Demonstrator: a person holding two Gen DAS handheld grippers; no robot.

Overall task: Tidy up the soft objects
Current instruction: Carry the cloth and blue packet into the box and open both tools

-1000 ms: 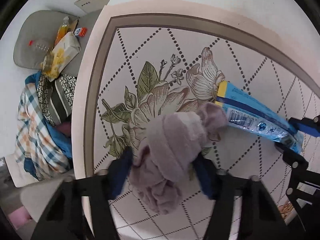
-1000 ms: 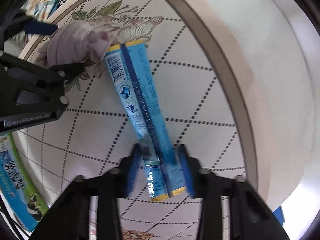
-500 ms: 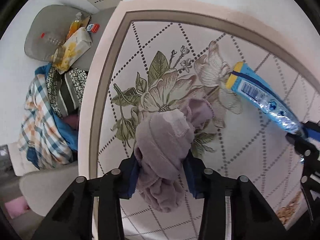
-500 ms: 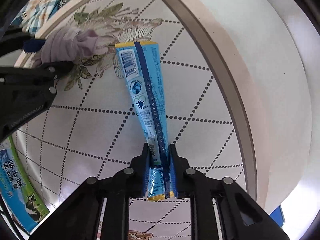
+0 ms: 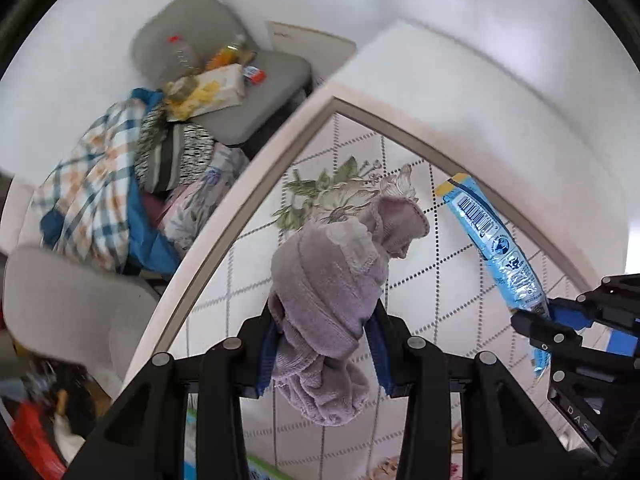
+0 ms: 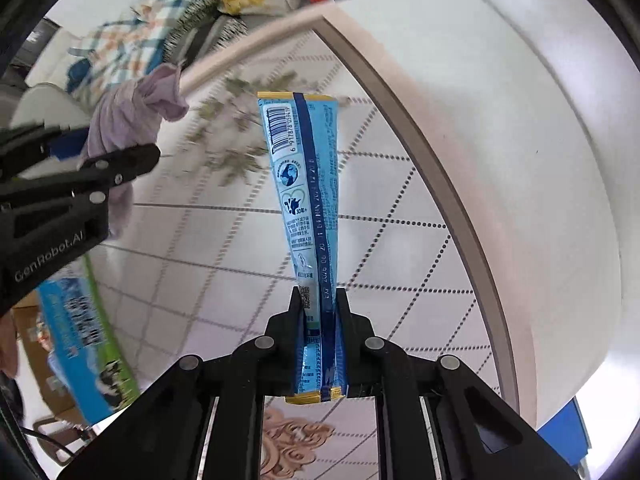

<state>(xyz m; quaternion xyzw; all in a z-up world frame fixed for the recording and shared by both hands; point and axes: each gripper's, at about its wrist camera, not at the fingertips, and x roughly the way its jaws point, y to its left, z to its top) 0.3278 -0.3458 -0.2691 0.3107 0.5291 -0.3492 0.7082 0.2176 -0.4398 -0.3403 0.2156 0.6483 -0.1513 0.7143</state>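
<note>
My left gripper (image 5: 324,344) clamps one mauve cloth (image 5: 336,280); my right gripper (image 6: 318,312) pinches one blue packet (image 6: 306,184), both above the floral tablecloth (image 6: 400,248). Beyond: one clothes pile (image 5: 96,200).

A floral tablecloth (image 5: 448,280) with dotted diamond lines and a beige border covers the table. Beyond its far corner stands a grey chair (image 5: 224,80) carrying a yellow-printed box (image 5: 212,88) and an orange bottle (image 5: 224,56). Just beside the chair lies a checked cloth (image 5: 88,184) over striped fabric (image 5: 172,152).
</note>
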